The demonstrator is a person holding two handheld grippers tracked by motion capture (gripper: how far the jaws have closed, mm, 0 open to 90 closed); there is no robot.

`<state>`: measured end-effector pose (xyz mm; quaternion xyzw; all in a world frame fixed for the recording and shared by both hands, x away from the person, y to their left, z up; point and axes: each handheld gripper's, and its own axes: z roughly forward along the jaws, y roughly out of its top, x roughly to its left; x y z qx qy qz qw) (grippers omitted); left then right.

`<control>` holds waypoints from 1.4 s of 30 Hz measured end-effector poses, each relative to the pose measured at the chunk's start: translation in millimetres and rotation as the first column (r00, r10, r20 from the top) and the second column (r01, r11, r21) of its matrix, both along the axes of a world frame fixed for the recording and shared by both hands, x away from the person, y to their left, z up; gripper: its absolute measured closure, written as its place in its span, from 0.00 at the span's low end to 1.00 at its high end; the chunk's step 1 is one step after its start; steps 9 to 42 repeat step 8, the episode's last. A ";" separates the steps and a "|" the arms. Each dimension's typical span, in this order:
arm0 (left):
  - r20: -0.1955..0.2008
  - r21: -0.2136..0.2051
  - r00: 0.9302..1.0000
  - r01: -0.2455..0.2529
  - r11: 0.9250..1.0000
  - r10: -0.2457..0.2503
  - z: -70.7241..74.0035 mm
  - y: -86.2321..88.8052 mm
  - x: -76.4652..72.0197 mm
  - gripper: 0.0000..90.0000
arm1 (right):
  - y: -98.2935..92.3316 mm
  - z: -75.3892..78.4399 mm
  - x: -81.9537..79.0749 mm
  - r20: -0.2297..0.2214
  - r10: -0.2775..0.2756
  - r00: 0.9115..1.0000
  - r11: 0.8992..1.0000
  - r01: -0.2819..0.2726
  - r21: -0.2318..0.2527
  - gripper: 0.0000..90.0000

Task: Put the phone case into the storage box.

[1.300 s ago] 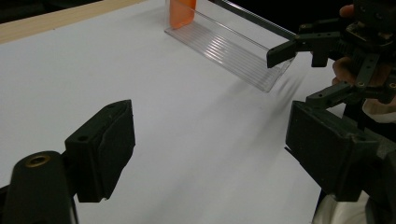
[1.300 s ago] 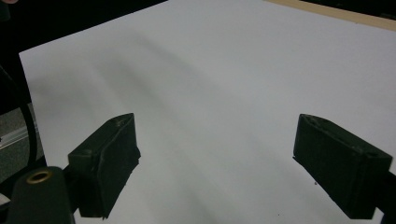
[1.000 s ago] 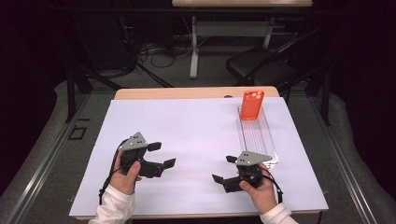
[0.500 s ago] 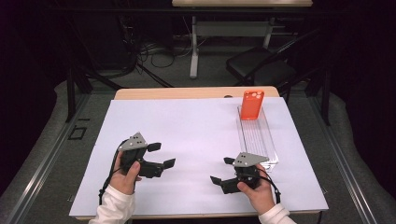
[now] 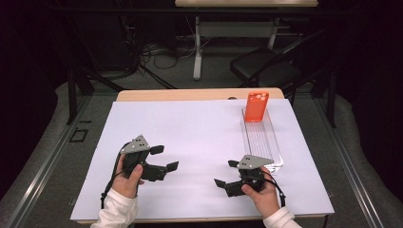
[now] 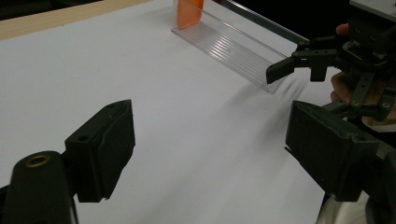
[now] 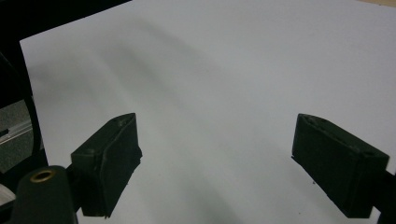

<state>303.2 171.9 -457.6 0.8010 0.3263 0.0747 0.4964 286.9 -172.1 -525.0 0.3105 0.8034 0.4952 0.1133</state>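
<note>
A: Left side first. What is your left gripper [image 5: 165, 158] doing?

B: It sits low over the white sheet [image 5: 190, 133] at about 8 o'clock on the table [image 5: 142, 95]. Your left hand [image 5: 127, 176] wraps its body; the grey three-cornered plate faces up. Jaws spread wide, nothing between them. In the left gripper view the two black jaws [image 6: 215, 154] frame bare paper.

A: Which way does it point?

B: Toward 3 o'clock, at your other gripper.

A: Centre of the sheet?

B: Plain white paper between the two tools. They are well apart.

A: Your right gripper [image 5: 226, 173]?

B: At about 5 o'clock, held in your right hand [image 5: 260, 192], pointing toward 9 o'clock. Jaws spread, holding nothing. The right gripper view looks along them [image 7: 217, 163] onto bare sheet. From the left gripper view you see it [image 6: 299, 60] open, just beside the near end of the tray.

A: And the tray?

B: A clear ribbed plastic tray [image 5: 263, 142] lies at 2 o'clock, its long side running from near to far. Its near end is just beside your right gripper's plate; I cannot tell if they touch.

A: The orange thing?

B: An orange phone case [image 5: 257, 106] stands upright at the tray's far end, camera cut-outs at top. Neither gripper touches it; it is well apart from both.
</note>
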 end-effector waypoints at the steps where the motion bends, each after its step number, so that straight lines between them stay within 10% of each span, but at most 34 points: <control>1: -0.001 0.001 1.000 0.001 1.000 -0.001 -0.4 0.0 0.3 0.18 | 0.0 -0.1 0.3 0.001 0.000 1.000 1.000 0.000 -0.002 0.16; 42: 0.000 -0.002 1.000 -0.002 1.000 0.002 -0.2 0.0 0.3 0.18 | -0.2 0.7 -0.3 0.014 -0.004 1.000 1.000 0.004 -0.013 0.16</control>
